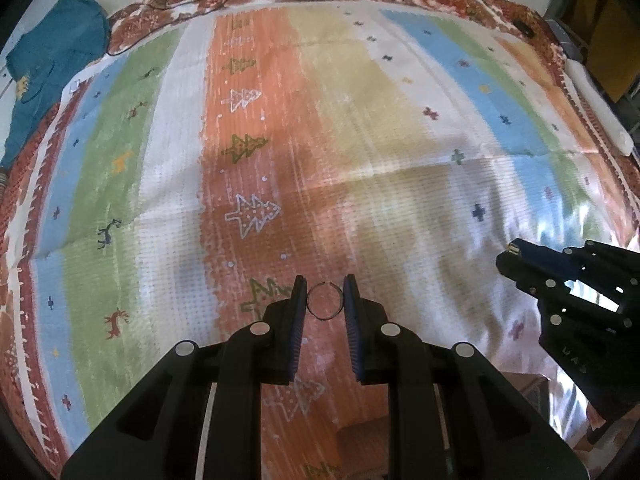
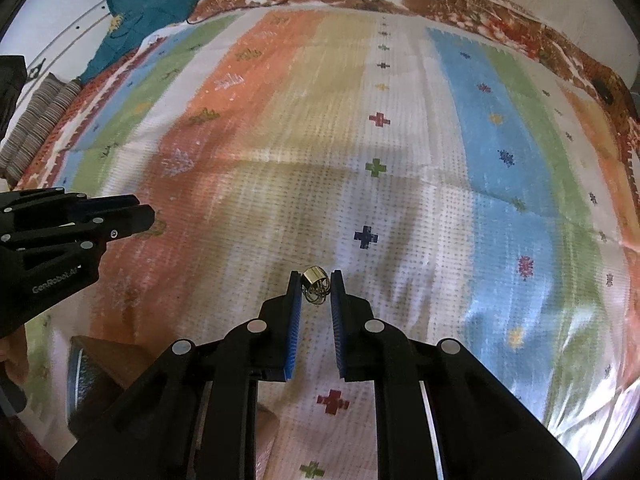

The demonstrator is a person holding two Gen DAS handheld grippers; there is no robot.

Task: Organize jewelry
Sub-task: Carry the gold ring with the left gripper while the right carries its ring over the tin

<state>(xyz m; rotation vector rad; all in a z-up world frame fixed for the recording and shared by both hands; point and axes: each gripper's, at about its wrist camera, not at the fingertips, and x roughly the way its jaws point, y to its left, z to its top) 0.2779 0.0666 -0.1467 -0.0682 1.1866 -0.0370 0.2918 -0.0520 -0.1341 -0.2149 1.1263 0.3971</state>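
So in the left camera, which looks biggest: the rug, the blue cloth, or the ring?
Biggest to smallest, as they look:
1. rug, fills most of the view
2. blue cloth, far corner, so probably bigger than it looks
3. ring, tiny though nearest, between the left gripper fingers
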